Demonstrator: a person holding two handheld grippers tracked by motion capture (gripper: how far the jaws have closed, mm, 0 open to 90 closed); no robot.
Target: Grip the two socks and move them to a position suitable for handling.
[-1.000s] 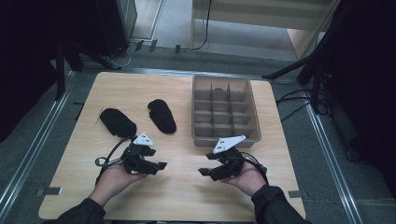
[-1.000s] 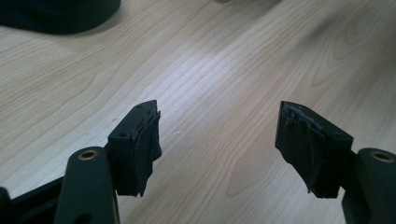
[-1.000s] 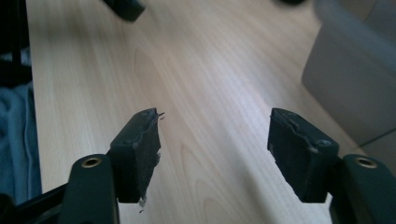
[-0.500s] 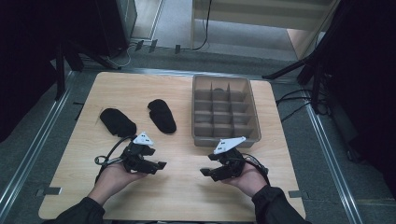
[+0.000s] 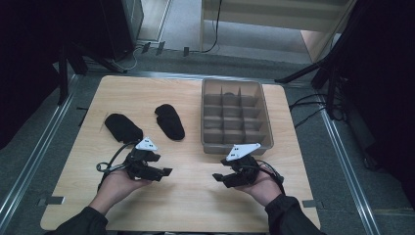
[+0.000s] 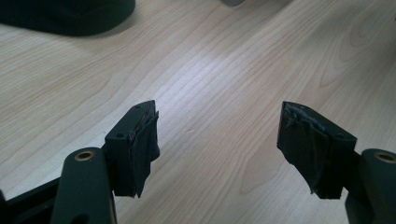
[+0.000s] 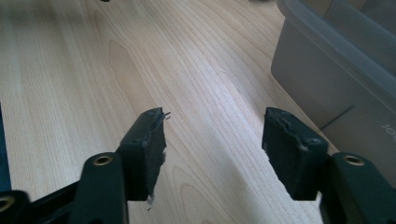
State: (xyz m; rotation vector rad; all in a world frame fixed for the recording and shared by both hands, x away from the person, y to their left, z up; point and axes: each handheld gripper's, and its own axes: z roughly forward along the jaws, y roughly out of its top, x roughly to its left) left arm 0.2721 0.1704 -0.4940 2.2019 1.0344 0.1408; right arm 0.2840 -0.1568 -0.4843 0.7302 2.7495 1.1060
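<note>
Two black socks lie on the wooden table (image 5: 195,196): one sock (image 5: 123,127) at the left, the other sock (image 5: 170,121) nearer the middle. A grey divided bin (image 5: 237,115) stands at the right. My left gripper (image 5: 164,172) rests low over the table below the left sock, jaws pointing right. My right gripper (image 5: 219,177) sits below the bin, jaws pointing left. In the left gripper view the left gripper (image 6: 217,140) is open over bare wood, a sock's edge (image 6: 65,16) at top left. The right gripper (image 7: 212,140) is open too, the bin wall (image 7: 336,79) on its right.
The bin's compartments look empty from above. Metal rails run along both sides of the table, and dark stands and cables sit on the floor behind and to the right. Bare wood lies between the two grippers.
</note>
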